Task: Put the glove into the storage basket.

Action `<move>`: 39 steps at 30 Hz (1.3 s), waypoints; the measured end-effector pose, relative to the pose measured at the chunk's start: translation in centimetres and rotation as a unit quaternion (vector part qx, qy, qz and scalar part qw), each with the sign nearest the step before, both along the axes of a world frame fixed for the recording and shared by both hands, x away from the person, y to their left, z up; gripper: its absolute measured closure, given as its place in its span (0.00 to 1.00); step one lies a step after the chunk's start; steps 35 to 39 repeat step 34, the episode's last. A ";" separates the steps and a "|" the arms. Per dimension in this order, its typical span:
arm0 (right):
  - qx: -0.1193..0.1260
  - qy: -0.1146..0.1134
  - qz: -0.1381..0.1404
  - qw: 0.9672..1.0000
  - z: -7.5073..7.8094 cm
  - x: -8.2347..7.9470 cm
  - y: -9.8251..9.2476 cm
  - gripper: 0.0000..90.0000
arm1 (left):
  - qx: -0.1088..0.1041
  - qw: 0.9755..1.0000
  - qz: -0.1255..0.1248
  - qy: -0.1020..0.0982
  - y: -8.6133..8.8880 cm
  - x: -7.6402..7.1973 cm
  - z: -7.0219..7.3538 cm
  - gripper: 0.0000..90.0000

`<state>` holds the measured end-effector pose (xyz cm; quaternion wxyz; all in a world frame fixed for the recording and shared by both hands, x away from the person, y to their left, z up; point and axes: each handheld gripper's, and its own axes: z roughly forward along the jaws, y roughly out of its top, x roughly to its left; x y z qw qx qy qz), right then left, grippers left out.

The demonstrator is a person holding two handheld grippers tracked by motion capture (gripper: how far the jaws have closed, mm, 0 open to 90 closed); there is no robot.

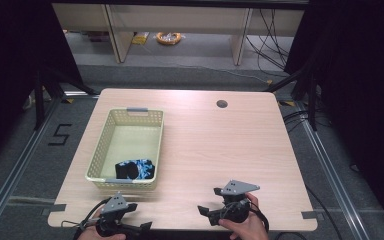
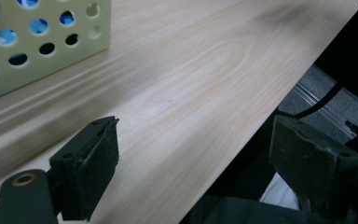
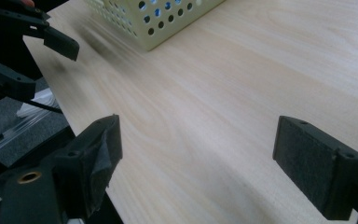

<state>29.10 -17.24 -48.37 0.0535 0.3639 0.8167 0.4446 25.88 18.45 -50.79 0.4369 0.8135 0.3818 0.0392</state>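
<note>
A pale yellow perforated basket stands on the left half of the wooden table. A black and blue patterned cloth item lies at the basket's near end. My left gripper is at the table's front edge, just in front of the basket, open and empty. My right gripper rests near the front edge right of centre, also open, its jaws pointing left. In the left gripper view the gripper straddles the table edge with the basket close by. In the right gripper view the gripper has bare table between its pads.
A round cable hole sits near the table's far edge. In the right gripper view the basket corner is ahead and the left gripper is at upper left. Desk legs and cables are on the floor beyond.
</note>
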 end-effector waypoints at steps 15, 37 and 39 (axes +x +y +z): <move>-0.042 -0.021 0.026 0.999 -1.4 -2.2 -0.3 0.18 | 0.009 1.000 0.004 -0.009 -0.3 -0.8 -0.1 0.17; -0.045 -0.012 0.028 0.999 -1.8 -1.8 -0.4 0.18 | 0.003 1.000 0.011 0.001 -0.4 -0.6 -0.2 0.17; -0.045 -0.012 0.028 0.999 -1.8 -1.8 -0.4 0.18 | 0.003 1.000 0.011 0.001 -0.4 -0.6 -0.2 0.17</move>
